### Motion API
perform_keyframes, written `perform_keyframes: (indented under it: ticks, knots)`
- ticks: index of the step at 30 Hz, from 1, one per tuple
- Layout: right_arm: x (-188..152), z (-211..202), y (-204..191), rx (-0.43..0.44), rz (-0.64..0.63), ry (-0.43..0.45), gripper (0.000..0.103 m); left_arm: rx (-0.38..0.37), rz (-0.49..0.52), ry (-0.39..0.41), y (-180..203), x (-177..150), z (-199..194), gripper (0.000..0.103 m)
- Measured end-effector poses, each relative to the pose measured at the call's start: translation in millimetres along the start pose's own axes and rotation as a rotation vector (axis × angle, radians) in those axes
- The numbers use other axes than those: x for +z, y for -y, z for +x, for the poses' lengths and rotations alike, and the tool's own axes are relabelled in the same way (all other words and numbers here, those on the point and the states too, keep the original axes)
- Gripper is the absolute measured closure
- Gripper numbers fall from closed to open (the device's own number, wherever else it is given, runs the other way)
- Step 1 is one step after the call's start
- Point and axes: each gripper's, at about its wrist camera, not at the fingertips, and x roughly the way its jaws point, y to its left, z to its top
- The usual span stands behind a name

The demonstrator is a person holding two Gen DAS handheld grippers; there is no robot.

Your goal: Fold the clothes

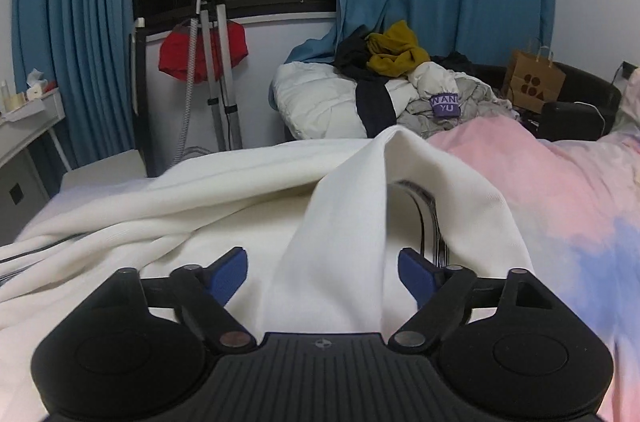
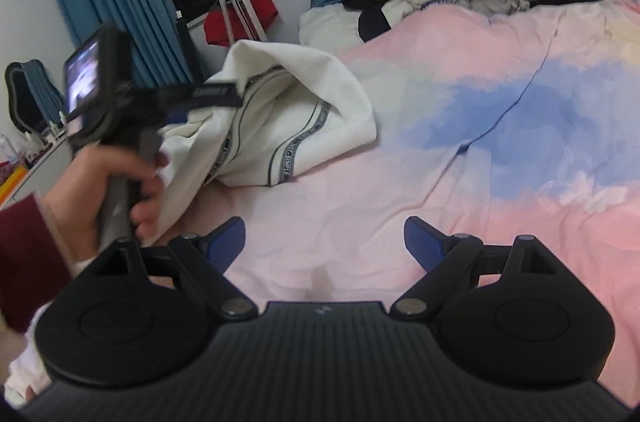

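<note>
A white garment [image 1: 340, 222] with dark printed tape trim lies bunched on the pink and blue bedspread [image 1: 560, 190]. One raised fold of it runs between the blue pads [image 1: 230, 274] of my left gripper [image 1: 322, 274]. The jaws stand apart and the pads do not press on the cloth. In the right wrist view the garment [image 2: 304, 102] stands up like a hood. A hand [image 2: 120, 190] holds the left gripper [image 2: 208, 102] against its left side. My right gripper [image 2: 324, 242] is open over bare bedspread [image 2: 480, 142] with nothing between its fingers.
A pile of clothes [image 1: 400, 74] and a brown paper bag [image 1: 534, 82] sit at the bed's far side. A steamer stand [image 1: 216, 70] with a red cloth stands by the window and blue curtains. A white desk [image 1: 28, 118] is at left. A dark red sleeve [image 2: 24, 254] is near my right gripper.
</note>
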Motion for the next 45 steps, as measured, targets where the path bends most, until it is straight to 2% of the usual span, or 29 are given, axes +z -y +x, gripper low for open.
perform_keyframes:
  ticks: [1,2,3,4,5,8,11,16,19,22,25,29,31,32,34,38,40,42,45]
  knots:
    - [0.2,4.4,2.7,-0.003,0.006,-0.006,0.015,0.003,0.002,-0.003,4.2,3.8,11.3,0.033]
    - [-0.2,8.6,5.4,-0.006,0.012,-0.011,0.015,0.001,0.004,-0.006,7.6,7.1,19.2,0.045]
    - [-0.6,12.4,8.2,-0.009,0.02,-0.016,0.015,-0.014,0.005,-0.009,9.9,10.5,25.5,0.063]
    - [-0.6,16.0,11.0,-0.012,0.029,-0.022,0.015,-0.029,0.011,-0.017,11.9,13.3,30.8,0.072]
    - [-0.8,19.9,13.9,-0.015,0.041,-0.028,0.015,-0.026,0.017,-0.02,12.5,15.4,31.8,0.09]
    - [-1.9,28.9,20.0,-0.025,0.072,-0.04,0.015,-0.008,0.034,-0.013,12.4,20.6,24.5,0.097]
    - [-3.4,32.6,20.1,-0.021,0.087,-0.048,0.015,-0.018,0.066,0.022,10.4,21.5,-7.0,0.097]
    - [-4.4,24.3,12.7,-0.007,0.077,-0.022,0.015,-0.046,0.045,0.078,-7.3,9.9,-94.1,0.098]
    - [-4.0,15.3,11.6,0.025,0.104,-0.004,0.015,-0.053,0.037,0.106,-25.4,-7.7,-151.2,0.098]
    - [-3.5,4.1,12.8,0.071,0.157,0.016,0.015,-0.064,-0.037,0.118,-52.8,-33.6,-199.7,0.098]
    - [-6.1,-2.7,19.8,0.17,0.283,0.008,0.015,-0.069,-0.132,0.127,-82.5,-65.9,-236.5,0.098]
    - [-18.8,4.6,34.3,0.392,0.546,-0.06,0.013,-0.056,-0.29,0.115,-124.9,-110.6,-269.7,0.098]
    - [-25.3,12.6,33.3,0.458,0.61,-0.09,0.014,-0.041,-0.36,0.096,-145.0,-125.8,-277.6,0.098]
    - [-24.9,16.7,31.4,0.465,0.615,-0.096,0.014,-0.042,-0.396,0.089,-153.4,-130.3,-281.1,0.098]
    - [-17.6,24.8,24.9,0.428,0.578,-0.092,0.015,-0.041,-0.454,0.08,-166.0,-135.8,-286.5,0.098]
    - [21.5,55.5,10.8,0.299,0.423,-0.097,0.026,-0.041,-0.478,0.075,-167.5,-136.2,-284.0,0.097]
    - [43.0,78.2,15.7,0.278,0.432,-0.098,0.027,-0.039,-0.478,0.067,-166.0,-135.3,-279.5,0.097]
    - [65.2,102.1,27.4,0.259,0.479,-0.069,0.034,-0.035,-0.486,0.053,-164.5,-136.4,-274.3,0.097]
    - [98.1,145.1,42.8,0.191,0.496,-0.035,0.037,-0.037,-0.513,0.046,-167.0,-137.8,-267.4,0.097]
